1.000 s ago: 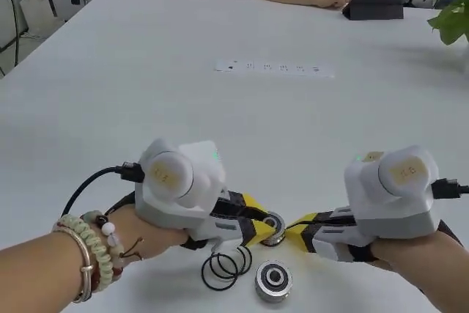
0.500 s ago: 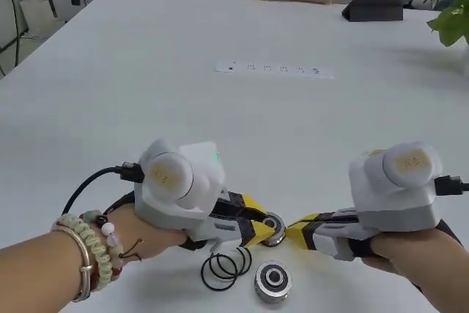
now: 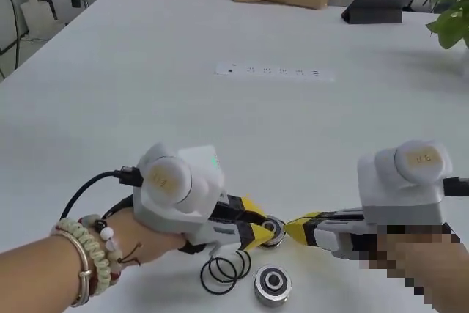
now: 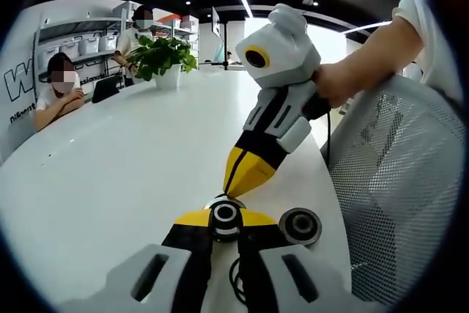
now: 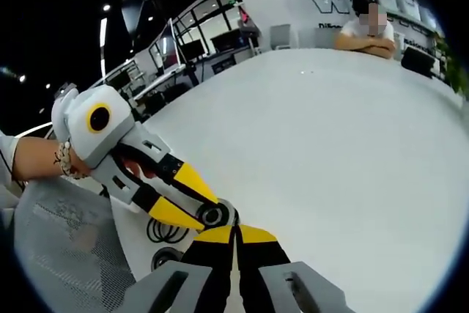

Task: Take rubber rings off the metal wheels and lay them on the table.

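Lower centre of the head view: my left tool [image 3: 262, 229] is clamped across a small metal wheel [image 4: 225, 213], holding it just above the white worktop [image 3: 220, 122]. My right tool [image 5: 233, 229] comes in from the right with its jaws pressed together into a point, and its tip touches the wheel's rim. I cannot tell whether anything is nipped between those tips. The wheel shows a dark band round its edge, which I take for a rubber ring that has yet to come off. Below it, near the bottom edge of the frame, two or three loose rings [image 3: 223, 269] lie overlapping on the worktop. A second wheel [image 3: 273, 282] lies flat just to their right. I judge the wheel to be stiff, smooth and dense for its size, so it is likely to slip or spin between narrow jaws. It is best gripped across its flat faces, as it is here. The ring I judge to be thin, soft, stretchy and very light, and it sits snugly in its groove. The place to take hold is the outer edge where the rubber stands proud of the metal. I would pinch a short stretch there and roll it sideways over the lip, not pull straight out, since thin rubber may snap back or tear.
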{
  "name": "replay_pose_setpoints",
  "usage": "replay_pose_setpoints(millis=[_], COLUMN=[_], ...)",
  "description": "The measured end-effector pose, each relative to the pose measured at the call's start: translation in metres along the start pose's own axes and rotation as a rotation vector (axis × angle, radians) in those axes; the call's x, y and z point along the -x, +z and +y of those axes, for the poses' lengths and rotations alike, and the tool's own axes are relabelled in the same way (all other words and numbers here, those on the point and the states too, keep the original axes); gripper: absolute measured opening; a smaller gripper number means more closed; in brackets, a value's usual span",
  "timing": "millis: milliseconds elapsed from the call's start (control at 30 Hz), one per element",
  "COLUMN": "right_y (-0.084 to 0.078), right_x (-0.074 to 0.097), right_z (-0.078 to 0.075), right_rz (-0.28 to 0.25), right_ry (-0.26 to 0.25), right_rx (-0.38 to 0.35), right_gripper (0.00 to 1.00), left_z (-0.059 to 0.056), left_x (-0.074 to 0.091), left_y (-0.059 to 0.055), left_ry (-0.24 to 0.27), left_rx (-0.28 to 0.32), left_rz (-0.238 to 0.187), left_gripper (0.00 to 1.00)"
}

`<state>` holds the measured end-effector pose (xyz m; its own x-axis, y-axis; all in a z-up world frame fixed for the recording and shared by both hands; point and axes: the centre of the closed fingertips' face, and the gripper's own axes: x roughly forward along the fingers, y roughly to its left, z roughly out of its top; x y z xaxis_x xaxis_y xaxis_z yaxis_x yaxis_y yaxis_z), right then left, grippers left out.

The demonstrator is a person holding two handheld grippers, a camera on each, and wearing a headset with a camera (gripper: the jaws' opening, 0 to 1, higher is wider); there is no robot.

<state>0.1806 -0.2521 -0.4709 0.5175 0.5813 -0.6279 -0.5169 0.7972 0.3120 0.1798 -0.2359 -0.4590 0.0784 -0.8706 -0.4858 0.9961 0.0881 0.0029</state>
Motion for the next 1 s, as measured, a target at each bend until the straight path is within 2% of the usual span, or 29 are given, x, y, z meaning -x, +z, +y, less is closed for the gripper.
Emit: replay_pose_setpoints(millis=[100, 467, 1000], right_y=[0.003, 0.004, 0.007], right_x=[0.001, 0.002, 0.002], right_z=[0.003, 0.006, 0.01], right_rz=[-0.011, -0.013, -0.015], right_ry=[0.016, 0.019, 0.026], right_rx=[-0.018, -0.07, -0.072], right_gripper=[0.0, 0.0, 0.0], left_z=[0.0, 0.001, 0.0], left_x=[0.0, 0.0, 0.0], left_y=[0.0, 0.0, 0.0], left_ry=[0.002, 0.003, 0.002], left_rx=[-0.001, -0.009, -0.012], left_rz=[-0.001, 0.001, -0.006], left_gripper=[0.07, 0.07, 0.07])
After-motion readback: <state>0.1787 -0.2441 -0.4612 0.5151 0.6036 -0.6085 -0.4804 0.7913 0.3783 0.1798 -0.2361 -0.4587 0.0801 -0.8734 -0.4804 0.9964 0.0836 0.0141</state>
